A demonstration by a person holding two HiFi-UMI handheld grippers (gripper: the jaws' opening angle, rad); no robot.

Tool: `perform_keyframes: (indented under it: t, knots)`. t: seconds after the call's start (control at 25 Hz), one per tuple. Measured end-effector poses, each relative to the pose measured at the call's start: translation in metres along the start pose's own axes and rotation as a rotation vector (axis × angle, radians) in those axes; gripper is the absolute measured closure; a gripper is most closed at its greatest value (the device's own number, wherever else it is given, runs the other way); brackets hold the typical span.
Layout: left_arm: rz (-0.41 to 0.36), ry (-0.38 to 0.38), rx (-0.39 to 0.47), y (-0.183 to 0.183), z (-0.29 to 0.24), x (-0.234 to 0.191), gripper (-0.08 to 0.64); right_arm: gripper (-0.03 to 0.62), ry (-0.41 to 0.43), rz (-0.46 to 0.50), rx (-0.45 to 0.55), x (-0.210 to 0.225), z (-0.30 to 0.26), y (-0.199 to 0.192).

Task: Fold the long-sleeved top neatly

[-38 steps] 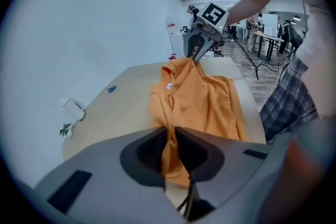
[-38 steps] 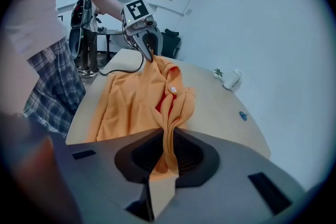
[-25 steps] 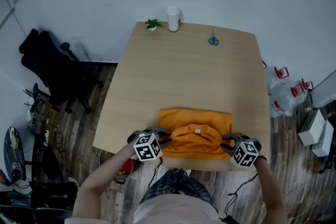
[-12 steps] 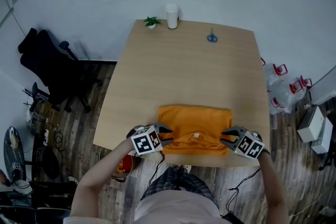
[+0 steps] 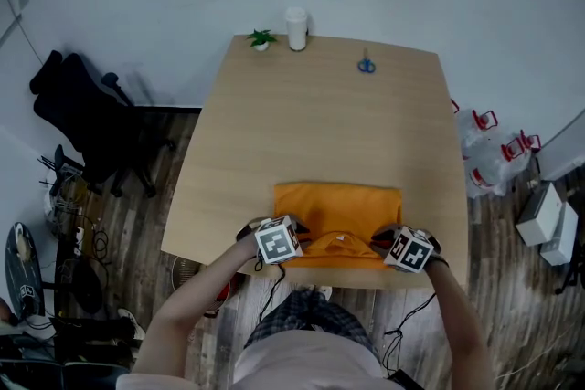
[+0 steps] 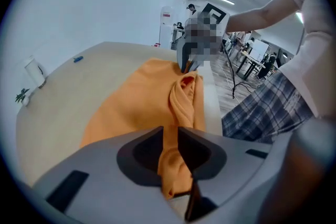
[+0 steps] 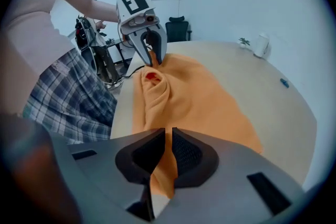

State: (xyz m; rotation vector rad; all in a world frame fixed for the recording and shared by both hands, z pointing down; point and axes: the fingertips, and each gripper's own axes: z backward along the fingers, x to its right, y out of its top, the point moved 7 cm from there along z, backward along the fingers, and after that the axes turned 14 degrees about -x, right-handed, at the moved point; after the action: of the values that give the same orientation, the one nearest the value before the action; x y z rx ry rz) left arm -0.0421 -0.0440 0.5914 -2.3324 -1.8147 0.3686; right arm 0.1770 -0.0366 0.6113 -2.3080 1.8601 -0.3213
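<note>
The orange long-sleeved top lies folded into a rectangle near the front edge of the wooden table. My left gripper pinches the near left corner of the top, and its jaws are closing on a fold of cloth. My right gripper holds the near right corner of the top, its jaws also closing with orange cloth between them. The near hem is bunched into a ridge between the two grippers.
At the table's far edge stand a small green plant and a white cup, with blue scissors to their right. A black office chair stands left of the table. Bags lie on the floor at right.
Both grippers have moved inward and toward the table's front edge with the near hem. The raised fold of the top has come down flatter against the table.
</note>
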Motion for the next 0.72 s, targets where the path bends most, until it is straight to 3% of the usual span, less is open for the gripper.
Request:
perform_keyframes:
  t: [0.16,0.4,0.6,0.72]
  knots:
    - [0.03,-0.021,-0.009,-0.027,-0.001,0.023,0.471,0.534,0.009,0.02,-0.022,-0.03,-0.004,-0.015]
    - [0.191,-0.028,0.028,-0.06,-0.01,0.035,0.469,0.517,0.013,-0.057,-0.003,-0.047,-0.01,-0.032]
    - [0.215,-0.032,0.028,-0.063,-0.016,0.037,0.467,0.508,0.023,-0.091,-0.013,-0.049,-0.02,-0.035]
    - [0.238,-0.046,0.063,-0.061,-0.004,0.037,0.463,0.508,0.025,-0.117,0.031,-0.046,-0.009,-0.031]
